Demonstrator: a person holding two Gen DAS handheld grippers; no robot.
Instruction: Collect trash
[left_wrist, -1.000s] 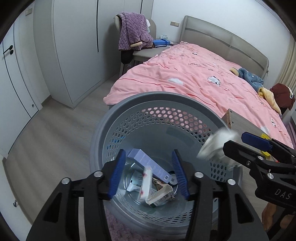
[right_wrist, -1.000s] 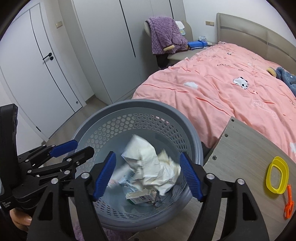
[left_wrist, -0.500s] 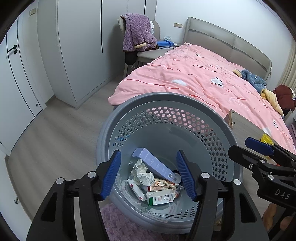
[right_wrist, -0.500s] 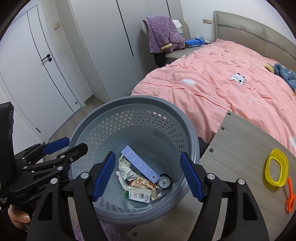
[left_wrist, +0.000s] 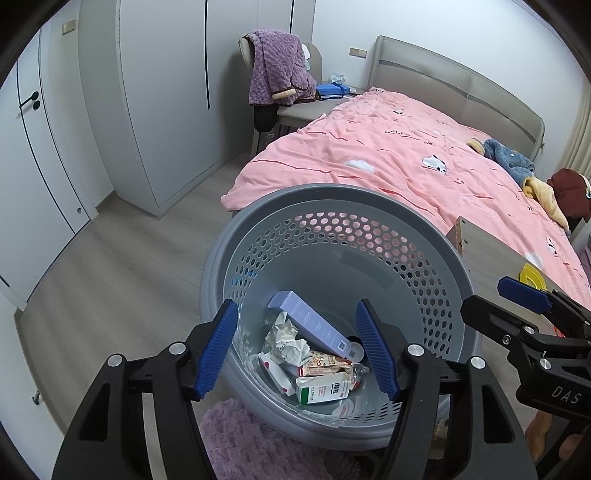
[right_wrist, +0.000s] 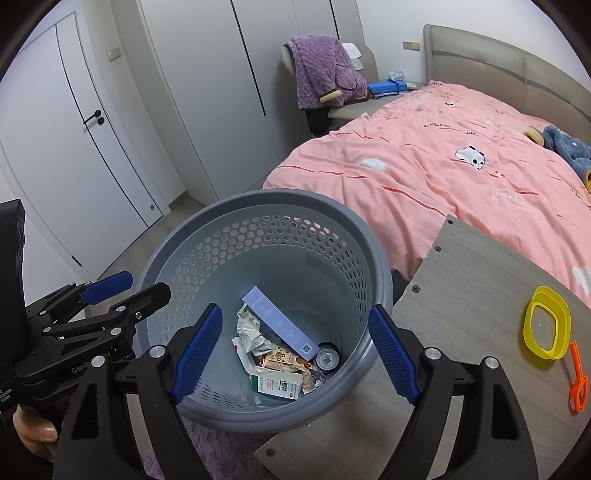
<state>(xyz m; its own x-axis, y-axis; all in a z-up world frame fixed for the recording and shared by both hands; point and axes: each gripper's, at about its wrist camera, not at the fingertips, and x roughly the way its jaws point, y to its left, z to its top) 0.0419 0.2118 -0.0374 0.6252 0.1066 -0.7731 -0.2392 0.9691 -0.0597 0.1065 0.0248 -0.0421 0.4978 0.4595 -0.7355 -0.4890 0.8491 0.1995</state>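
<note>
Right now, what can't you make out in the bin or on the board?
- Bin floor, both views: under the trash, hidden.
- Carton print: too small.
- Can, left view: mostly behind the purple box.
- Orange item, right view: cut off by the edge.

Setting: home bedroom. Evidence: bed (left_wrist: 406, 162) with pink duvet and padded headboard (left_wrist: 461, 85); white floor-to-ceiling wardrobes (left_wrist: 166, 92); chair (right_wrist: 343, 103) draped with purple fleece (right_wrist: 325, 77); wood-look floor (left_wrist: 110, 266).

Both grippers are black plastic frames with silver screws. Ribbed blue pads (left_wrist: 218, 347) line their fingers. White lettering marks the right gripper (left_wrist: 524, 306) body.
</note>
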